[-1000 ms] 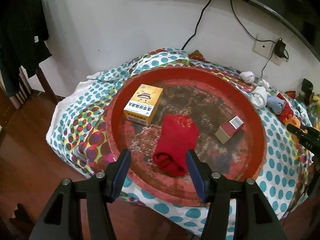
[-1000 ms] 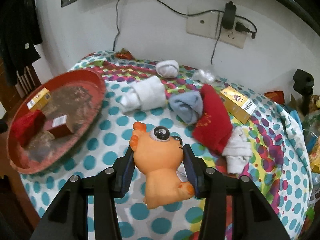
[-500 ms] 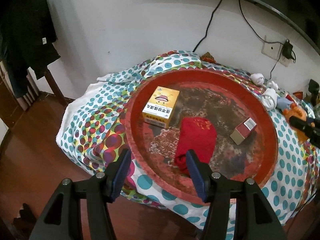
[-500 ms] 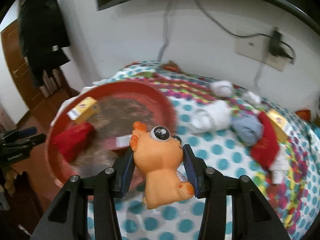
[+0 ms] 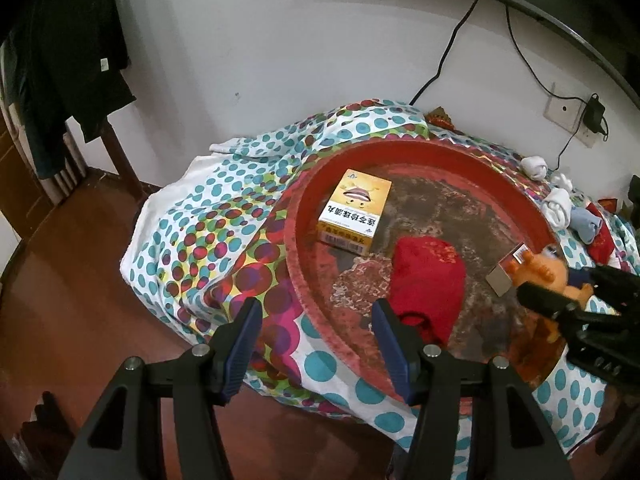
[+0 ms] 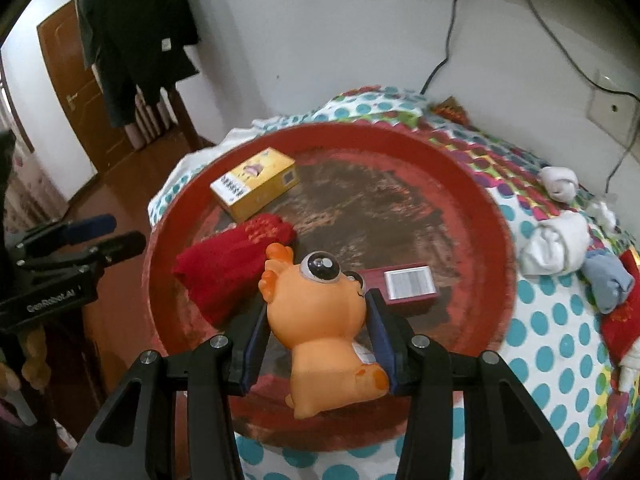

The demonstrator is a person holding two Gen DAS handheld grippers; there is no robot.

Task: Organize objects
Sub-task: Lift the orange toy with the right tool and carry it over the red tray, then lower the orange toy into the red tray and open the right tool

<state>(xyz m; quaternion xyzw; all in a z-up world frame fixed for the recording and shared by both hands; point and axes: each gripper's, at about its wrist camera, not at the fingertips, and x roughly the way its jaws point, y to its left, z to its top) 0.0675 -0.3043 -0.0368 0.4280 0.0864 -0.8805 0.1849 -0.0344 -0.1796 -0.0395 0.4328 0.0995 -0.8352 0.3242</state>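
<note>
My right gripper (image 6: 318,336) is shut on an orange big-eyed toy animal (image 6: 324,320) and holds it above the near part of the round red tray (image 6: 472,184). In the tray lie a yellow box (image 6: 256,184), a red sock (image 6: 236,264) and a small dark-red box (image 6: 404,286). In the left wrist view my left gripper (image 5: 316,344) stands open with nothing between its fingers, just off the tray's near-left rim (image 5: 294,248). The same view shows the toy (image 5: 542,276), the yellow box (image 5: 354,212) and the red sock (image 5: 428,280).
White socks (image 6: 556,244), a blue-grey sock (image 6: 608,280) and a red sock (image 6: 624,320) lie on the polka-dot cloth (image 6: 560,360) right of the tray. The wall with cables and a socket stands behind. A chair draped with dark clothes (image 6: 132,40) and wooden floor are at the left.
My right gripper has carried the orange toy leftward from the cloth to above the tray. My left gripper has drawn back to the left, off the red sock, staying open.
</note>
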